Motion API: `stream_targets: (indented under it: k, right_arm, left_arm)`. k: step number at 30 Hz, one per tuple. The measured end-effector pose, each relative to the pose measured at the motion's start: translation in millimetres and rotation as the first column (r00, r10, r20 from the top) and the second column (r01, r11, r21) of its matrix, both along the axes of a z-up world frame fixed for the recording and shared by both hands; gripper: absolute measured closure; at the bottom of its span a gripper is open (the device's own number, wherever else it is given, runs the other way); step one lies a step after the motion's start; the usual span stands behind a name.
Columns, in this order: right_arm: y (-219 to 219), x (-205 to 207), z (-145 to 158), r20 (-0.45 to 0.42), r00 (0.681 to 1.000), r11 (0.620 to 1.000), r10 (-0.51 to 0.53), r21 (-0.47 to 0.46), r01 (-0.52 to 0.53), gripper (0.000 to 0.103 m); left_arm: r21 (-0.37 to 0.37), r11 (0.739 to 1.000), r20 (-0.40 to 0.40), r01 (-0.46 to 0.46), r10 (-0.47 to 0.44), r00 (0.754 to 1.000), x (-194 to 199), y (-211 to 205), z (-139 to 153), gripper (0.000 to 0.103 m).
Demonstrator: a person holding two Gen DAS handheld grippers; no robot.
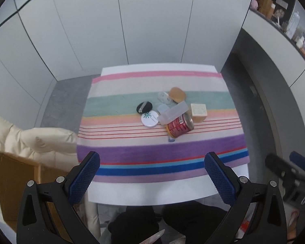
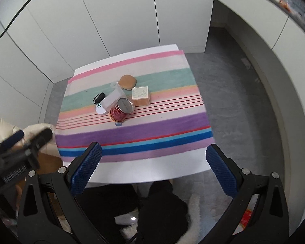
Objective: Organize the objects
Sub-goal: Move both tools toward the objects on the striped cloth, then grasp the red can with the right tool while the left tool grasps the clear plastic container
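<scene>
Both the left gripper (image 1: 152, 174) and right gripper (image 2: 154, 166) hang wide-open and empty near the striped cloth (image 1: 132, 154), facing the far heaped red tin can (image 1: 180, 126) and translucent plastic box (image 1: 172, 114), ready to sort.

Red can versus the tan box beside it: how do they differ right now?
The red can is cylindrical with a printed red label and a silver end; the tan box is a cube with a pale speckled top. The can lies tipped, leaning on the translucent plastic case; the box sits flat and upright. Both rest on the striped cloth, untouched.
</scene>
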State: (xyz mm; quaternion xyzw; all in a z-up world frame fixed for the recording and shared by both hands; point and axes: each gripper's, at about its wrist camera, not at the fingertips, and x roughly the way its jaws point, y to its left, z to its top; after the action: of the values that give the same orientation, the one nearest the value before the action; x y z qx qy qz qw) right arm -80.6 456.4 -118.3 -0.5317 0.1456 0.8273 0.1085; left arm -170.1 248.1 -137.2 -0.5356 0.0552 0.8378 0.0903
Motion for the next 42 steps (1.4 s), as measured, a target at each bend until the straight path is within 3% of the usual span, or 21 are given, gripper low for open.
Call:
stream_targets:
  k: [9,14,16,19,25,26,28,30,32,34,36,42]
  right_arm:
    - [-1,-61,-77,-0.051,0.998,1.000,0.022,0.014,-0.021,0.000]
    - [-19,-94,-123,-0.096,0.989,0.993,0.113,-0.022,-0.116,0.003]
    - [-29,-108,-139,-0.124,0.982,0.990,0.143,0.008,-0.143,0.003]
    - [-39,-122,-161,-0.108,0.974,0.980,0.197,0.030,-0.195,0.003]
    - [-49,-143,-209,-0.100,0.978,0.976,0.183,-0.099,-0.193,0.003]
    - [-46,-147,-218,-0.101,0.982,0.976,0.160,-0.129,-0.173,0.005]
    - [-42,-151,-229,-0.108,0.986,0.976,0.129,-0.164,-0.146,0.019]
    - [-38,-155,-234,-0.151,0.982,0.959,0.116,-0.241,-0.151,0.033]
    - [-41,-150,-229,-0.182,0.975,0.964,0.126,-0.208,-0.163,0.043]
    - [-44,-140,-224,-0.201,0.968,0.972,0.148,-0.151,-0.180,0.044]
    - [-39,-130,-223,-0.212,0.967,0.969,0.139,-0.174,-0.177,0.044]
    - [2,-94,-212,-0.194,0.981,0.987,0.020,-0.154,-0.050,0.044]
  left_arm:
    - [-0.012,0.998,0.054,-0.055,0.056,0.997,-52,-28,-77,0.000]
    - [0.018,0.997,0.128,-0.073,0.070,0.989,-77,-42,-125,0.000]
    - [0.033,0.996,0.158,-0.081,0.075,0.985,-84,-47,-140,0.000]
    - [0.062,0.994,0.179,-0.096,0.083,0.980,-90,-53,-154,0.000]
    - [0.162,0.983,0.181,-0.085,0.055,0.982,-100,-51,-162,0.000]
    - [0.178,0.981,0.176,-0.073,0.041,0.984,-102,-49,-161,0.000]
    - [0.201,0.979,0.150,-0.035,0.005,0.989,-104,-41,-157,0.000]
    - [0.204,0.979,0.118,0.010,-0.034,0.992,-107,-31,-153,0.000]
    - [0.221,0.973,0.098,0.062,-0.085,0.992,-111,-20,-153,0.000]
    - [0.241,0.965,0.105,0.104,-0.132,0.986,-117,-6,-158,0.000]
    - [0.248,0.960,0.108,0.129,-0.160,0.981,-121,4,-163,0.000]
    - [0.151,0.962,0.125,0.229,-0.248,0.961,-119,47,-186,0.000]
